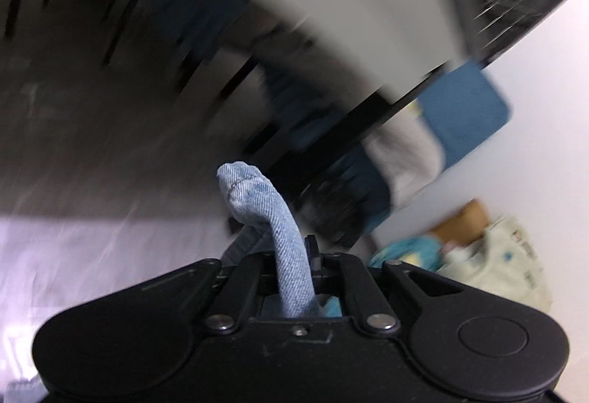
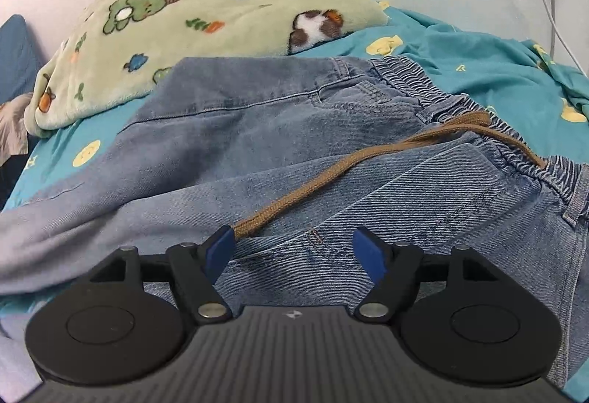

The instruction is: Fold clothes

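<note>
Denim fold (image 1: 257, 218) pinched in my left tool (image 1: 294, 277); right tool (image 2: 294, 252) agape, empty, above jeans (image 2: 294, 130) (centre frame, folding barely begun).

Left wrist view tilted, blurred, facing the room, right wrist view low, close over jeans (image 2: 294, 145), both catching green blanket (image 2: 206, 16).

Green cartoon-print blanket (image 2: 206, 20) on teal bedsheet (image 2: 478, 67); white cable (image 2: 548, 9) down the wall; blue chair (image 1: 464, 115).
</note>
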`<state>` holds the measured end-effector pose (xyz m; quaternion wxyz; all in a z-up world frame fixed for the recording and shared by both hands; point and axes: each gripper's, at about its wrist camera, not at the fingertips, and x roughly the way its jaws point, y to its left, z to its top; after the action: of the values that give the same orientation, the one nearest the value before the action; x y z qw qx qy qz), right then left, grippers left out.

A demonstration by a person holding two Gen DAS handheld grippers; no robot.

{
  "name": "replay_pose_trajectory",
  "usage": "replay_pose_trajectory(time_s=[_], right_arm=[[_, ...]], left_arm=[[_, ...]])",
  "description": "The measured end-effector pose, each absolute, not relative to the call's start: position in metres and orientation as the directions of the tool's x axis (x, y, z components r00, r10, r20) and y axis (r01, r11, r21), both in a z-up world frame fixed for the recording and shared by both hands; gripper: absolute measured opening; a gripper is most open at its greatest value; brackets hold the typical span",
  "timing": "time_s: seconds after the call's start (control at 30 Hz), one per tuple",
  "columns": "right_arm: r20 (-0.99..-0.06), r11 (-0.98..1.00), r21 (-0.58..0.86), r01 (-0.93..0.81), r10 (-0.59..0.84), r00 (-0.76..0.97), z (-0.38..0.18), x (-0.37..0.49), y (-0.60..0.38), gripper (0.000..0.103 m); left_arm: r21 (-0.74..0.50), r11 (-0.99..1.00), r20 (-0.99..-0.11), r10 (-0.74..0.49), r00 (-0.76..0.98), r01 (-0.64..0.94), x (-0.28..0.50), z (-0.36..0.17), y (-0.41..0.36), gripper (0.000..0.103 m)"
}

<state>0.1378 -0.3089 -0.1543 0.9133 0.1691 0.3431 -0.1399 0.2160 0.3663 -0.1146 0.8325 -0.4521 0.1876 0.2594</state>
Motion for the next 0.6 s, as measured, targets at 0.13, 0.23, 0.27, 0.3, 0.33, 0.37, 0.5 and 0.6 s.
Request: replay_pose_trajectory(time_s=[0.13, 0.23, 0.27, 0.3, 0.33, 0.37, 0.5, 0.6], right_arm=[[-0.675, 0.907, 0.201, 0.370, -0.145, 0.723, -0.154, 0.138, -0.309, 0.074], [-0.675, 0.908, 0.198, 0.368, -0.146, 0.723, -0.152, 0.136, -0.309, 0.073], [-0.672, 0.909, 0.199, 0.366, -0.145, 0.726, -0.150, 0.136, -0.309, 0.073], [-0.668, 0.910, 0.198, 0.364, -0.146, 0.730, -0.149, 0.135, -0.309, 0.073], [-0.662, 0.912, 0.195, 0.361, -0.149, 0.734, -0.146, 0.133, -0.309, 0.073], [-0.657, 0.913, 0.193, 0.360, -0.152, 0.739, -0.144, 0.130, -0.311, 0.073], [-0.640, 0.908, 0.215, 0.361, -0.148, 0.754, -0.133, 0.117, -0.320, 0.073], [-0.618, 0.893, 0.239, 0.382, -0.164, 0.769, -0.122, 0.101, -0.331, 0.072]], left_arm=[[-0.653, 0.434, -0.613, 0.180, 0.769, -0.621, 0.209, -0.146, 0.370, 0.006], [-0.638, 0.449, -0.659, 0.103, 0.745, -0.626, 0.198, -0.149, 0.373, 0.020], [-0.638, 0.455, -0.671, 0.067, 0.738, -0.621, 0.191, -0.149, 0.373, 0.021], [-0.638, 0.461, -0.682, 0.031, 0.730, -0.616, 0.185, -0.148, 0.374, 0.027], [-0.648, 0.463, -0.687, -0.013, 0.727, -0.605, 0.173, -0.147, 0.374, 0.032], [-0.664, 0.457, -0.685, -0.054, 0.727, -0.592, 0.159, -0.145, 0.373, 0.034], [-0.717, 0.427, -0.663, -0.174, 0.728, -0.551, 0.105, -0.139, 0.368, 0.050], [-0.710, 0.371, -0.699, -0.271, 0.662, -0.598, 0.071, -0.143, 0.368, 0.052]])
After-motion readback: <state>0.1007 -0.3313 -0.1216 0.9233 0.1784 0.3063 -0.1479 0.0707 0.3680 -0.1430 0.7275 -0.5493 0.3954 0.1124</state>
